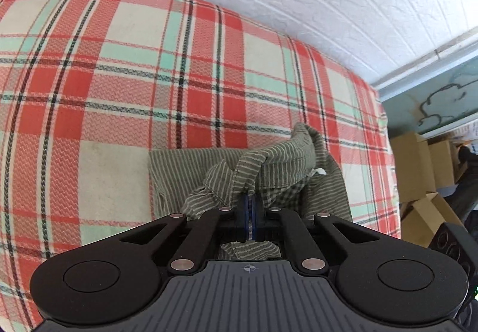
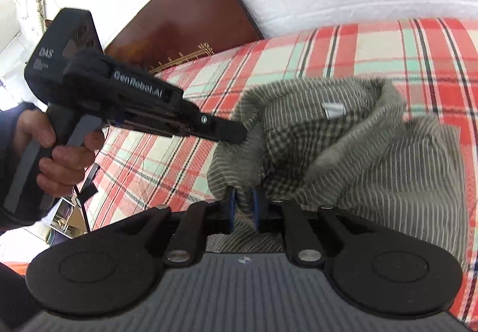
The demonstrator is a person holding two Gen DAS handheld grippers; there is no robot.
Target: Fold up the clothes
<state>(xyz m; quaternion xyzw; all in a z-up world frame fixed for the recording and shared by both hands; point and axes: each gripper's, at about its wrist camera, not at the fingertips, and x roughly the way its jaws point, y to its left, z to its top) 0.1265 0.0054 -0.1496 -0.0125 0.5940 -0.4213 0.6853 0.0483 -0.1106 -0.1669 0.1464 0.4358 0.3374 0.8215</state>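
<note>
The garment (image 1: pixel 269 179) is an olive-green shirt with thin pale stripes. Its inside lining has a small check pattern, and a small white label (image 2: pixel 334 110) shows near the collar. It lies on a bed cover with red, cream and mint checks (image 1: pixel 119 78), at the near side of it. The shirt is not flat: it is crumpled, the collar part stands up in a soft fold, and one edge is lifted and pulled toward the camera.

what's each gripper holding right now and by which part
Left gripper: shut on a fold of the green striped shirt just below its collar. Right gripper: jaws apart around the shirt's edge near the collar; whether they pinch it cannot be told.
</note>
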